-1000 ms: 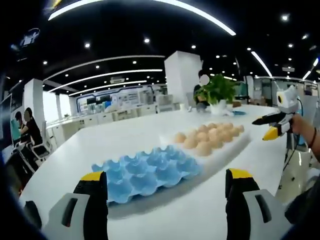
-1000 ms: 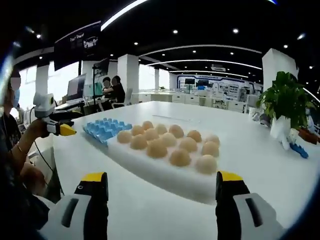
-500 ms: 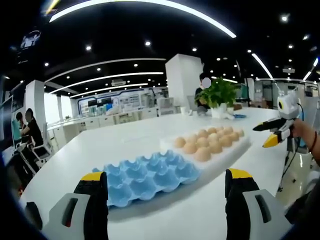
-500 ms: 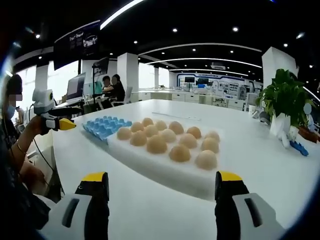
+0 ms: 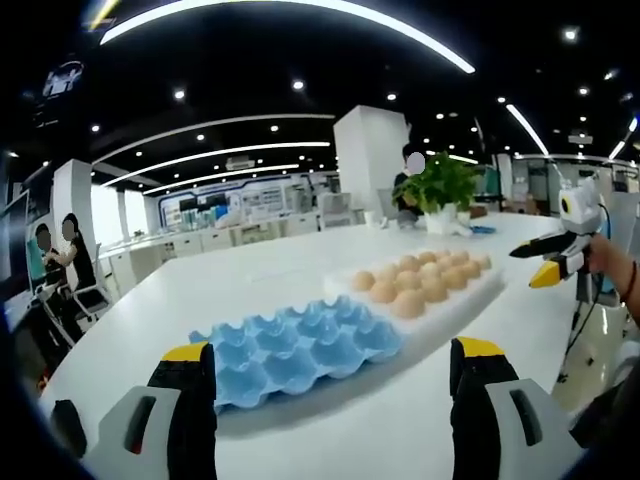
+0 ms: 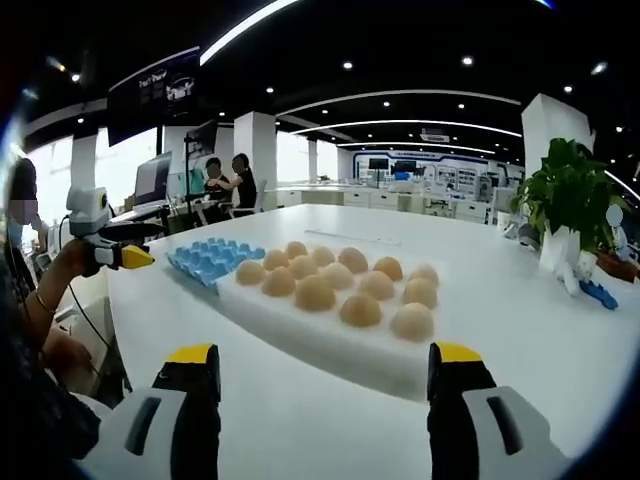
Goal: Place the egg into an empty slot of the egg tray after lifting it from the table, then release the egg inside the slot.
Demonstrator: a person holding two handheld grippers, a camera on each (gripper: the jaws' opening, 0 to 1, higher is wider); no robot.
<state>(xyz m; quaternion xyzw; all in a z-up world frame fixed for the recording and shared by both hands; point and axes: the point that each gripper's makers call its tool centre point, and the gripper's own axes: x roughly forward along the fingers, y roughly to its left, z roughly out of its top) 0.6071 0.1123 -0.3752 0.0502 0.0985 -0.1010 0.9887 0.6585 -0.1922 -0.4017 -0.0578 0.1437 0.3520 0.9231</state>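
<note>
A blue egg tray (image 5: 300, 345) with empty slots lies on the white table, just ahead of my left gripper (image 5: 325, 400), which is open and holds nothing. Past the tray, several tan eggs (image 5: 415, 285) rest on a white foam pad (image 5: 450, 305). In the right gripper view the same eggs (image 6: 340, 290) sit on the foam pad (image 6: 330, 345) ahead of my open, empty right gripper (image 6: 315, 405), with the blue tray (image 6: 205, 258) behind them at left. The right gripper (image 5: 555, 262) shows at the right of the left gripper view, the left gripper (image 6: 110, 250) at the left of the right gripper view.
A potted green plant (image 6: 570, 215) stands on the table's far side, with a small blue object (image 6: 600, 295) beside it. People sit at desks in the background (image 6: 225, 180). White table surface (image 6: 540, 340) lies bare to the right of the foam pad.
Both views have shifted only slightly with the hands. The eggs, pad and tray lie as before, and both grippers have stayed open.
</note>
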